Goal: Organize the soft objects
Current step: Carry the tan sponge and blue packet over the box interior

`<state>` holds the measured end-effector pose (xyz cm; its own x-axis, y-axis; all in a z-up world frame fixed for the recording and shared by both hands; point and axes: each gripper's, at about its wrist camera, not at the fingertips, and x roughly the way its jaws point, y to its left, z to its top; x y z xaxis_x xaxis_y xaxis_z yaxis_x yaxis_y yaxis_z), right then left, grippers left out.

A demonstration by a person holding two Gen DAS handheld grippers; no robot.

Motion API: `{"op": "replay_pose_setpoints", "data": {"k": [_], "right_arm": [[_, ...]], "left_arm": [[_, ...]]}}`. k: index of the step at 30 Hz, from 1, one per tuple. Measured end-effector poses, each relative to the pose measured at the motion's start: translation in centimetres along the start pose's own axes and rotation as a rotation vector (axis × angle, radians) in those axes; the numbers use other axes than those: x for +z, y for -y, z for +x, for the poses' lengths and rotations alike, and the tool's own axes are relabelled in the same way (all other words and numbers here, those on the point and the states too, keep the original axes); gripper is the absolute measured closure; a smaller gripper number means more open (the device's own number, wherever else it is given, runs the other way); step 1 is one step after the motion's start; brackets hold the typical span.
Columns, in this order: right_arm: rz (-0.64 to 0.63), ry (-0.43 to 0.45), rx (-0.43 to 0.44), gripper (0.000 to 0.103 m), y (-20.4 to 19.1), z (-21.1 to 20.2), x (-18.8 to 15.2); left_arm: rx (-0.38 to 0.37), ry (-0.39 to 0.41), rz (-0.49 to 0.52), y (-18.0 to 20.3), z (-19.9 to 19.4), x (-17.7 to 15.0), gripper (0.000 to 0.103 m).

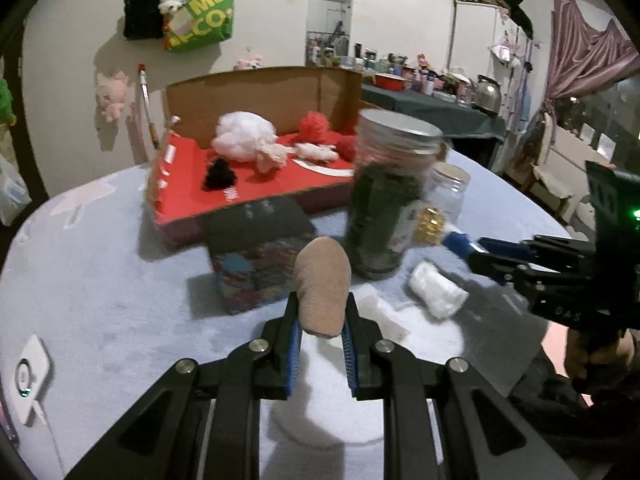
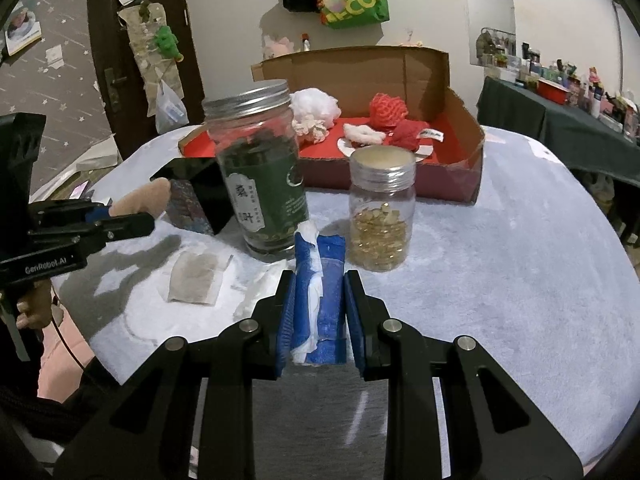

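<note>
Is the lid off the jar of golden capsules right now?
No, the capsule jar stands upright on the table with its silver screw lid seated on top, as the right wrist view shows.

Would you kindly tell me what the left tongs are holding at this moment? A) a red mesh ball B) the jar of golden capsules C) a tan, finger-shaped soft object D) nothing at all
C: the left tongs are shut on a tan soft object, which sticks out between the blue pads in the left wrist view; the right tongs hold a blue and white bundle.
</note>
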<state>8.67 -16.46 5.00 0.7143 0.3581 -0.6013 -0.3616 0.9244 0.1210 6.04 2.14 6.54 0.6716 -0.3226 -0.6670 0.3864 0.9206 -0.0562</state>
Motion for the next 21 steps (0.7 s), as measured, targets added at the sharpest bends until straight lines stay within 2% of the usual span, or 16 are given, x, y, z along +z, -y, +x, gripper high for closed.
{"op": "replay_pose_setpoints", "data": {"k": [5,11,21], "right_arm": [[-0.006,-0.013,0.009,0.08,-0.3,0.4,-0.2],[-0.004,-0.017,0.012,0.08,-0.3,0.6,-0.3],[0.044,-0.023,-0.029,0.08,2.5,-0.1,-0.9]], "left_arm": [[-0.063,-0.027,-0.006,0.9,1.2,-0.5,0.084],[-0.076,-0.034,-0.027,0.7,1.5,-0.8,0.084],[0.015,-0.05,-0.09,-3.0,-0.2,-2.2,0.084]]}}
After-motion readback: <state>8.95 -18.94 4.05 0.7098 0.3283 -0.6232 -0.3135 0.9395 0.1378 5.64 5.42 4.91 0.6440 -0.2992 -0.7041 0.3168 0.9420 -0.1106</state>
